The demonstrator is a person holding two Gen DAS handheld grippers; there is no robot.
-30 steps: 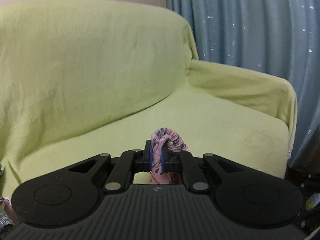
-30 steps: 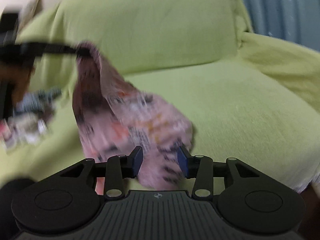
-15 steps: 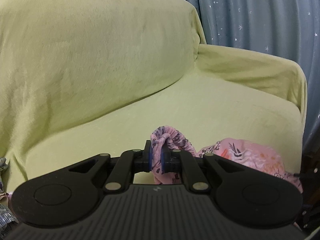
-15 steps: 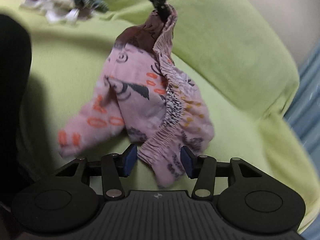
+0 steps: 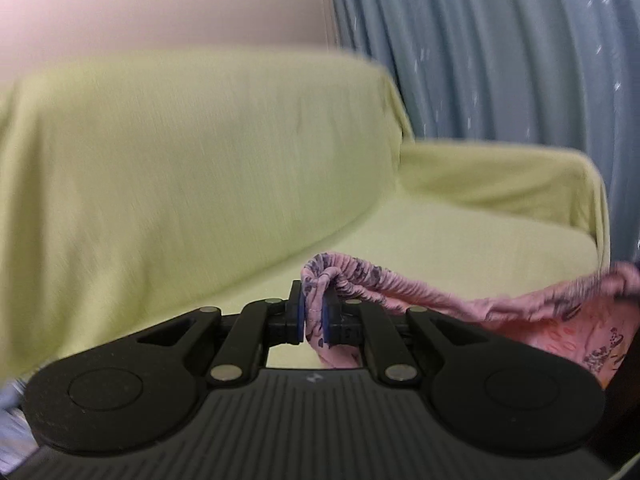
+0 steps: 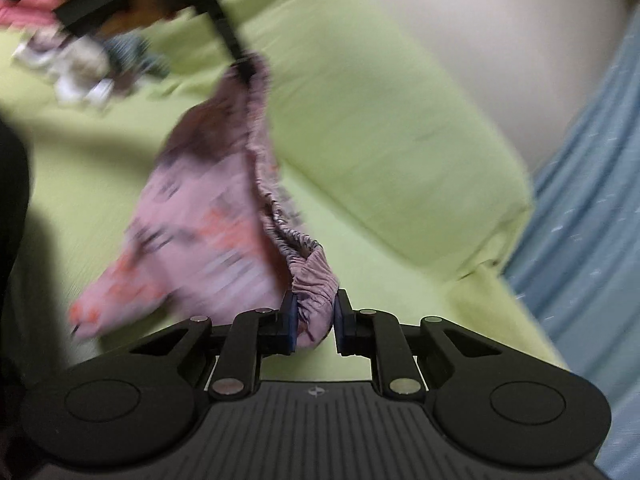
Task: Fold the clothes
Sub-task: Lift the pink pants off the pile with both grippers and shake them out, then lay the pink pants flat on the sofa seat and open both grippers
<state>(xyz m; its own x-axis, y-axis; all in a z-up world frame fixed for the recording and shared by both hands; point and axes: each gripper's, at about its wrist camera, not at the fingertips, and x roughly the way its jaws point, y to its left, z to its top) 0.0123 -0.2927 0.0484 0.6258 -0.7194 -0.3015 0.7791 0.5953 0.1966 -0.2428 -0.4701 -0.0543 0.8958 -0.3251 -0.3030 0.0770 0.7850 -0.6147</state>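
A pink patterned garment with an elastic waistband point(image 5: 520, 312) hangs in the air between my two grippers above a green sofa. My left gripper point(image 5: 313, 322) is shut on one end of the waistband. My right gripper point(image 6: 313, 320) is nearly shut, with the other end of the gathered waistband point(image 6: 312, 280) between its blue pads. In the right wrist view the garment's body point(image 6: 192, 232) droops left, and the left gripper's fingers point(image 6: 236, 48) pinch its far end at the top. The view is blurred.
The sofa under a green cover has a seat point(image 5: 460, 240), backrest point(image 5: 200, 152) and armrest point(image 5: 500, 176). A blue curtain point(image 5: 500, 48) hangs behind it. A pile of other clothes point(image 6: 80, 64) lies on the seat at upper left in the right wrist view.
My right gripper's jaws have closed from wide open onto the waistband. The garment now stretches between both grippers. The left gripper keeps its hold and has tilted up.
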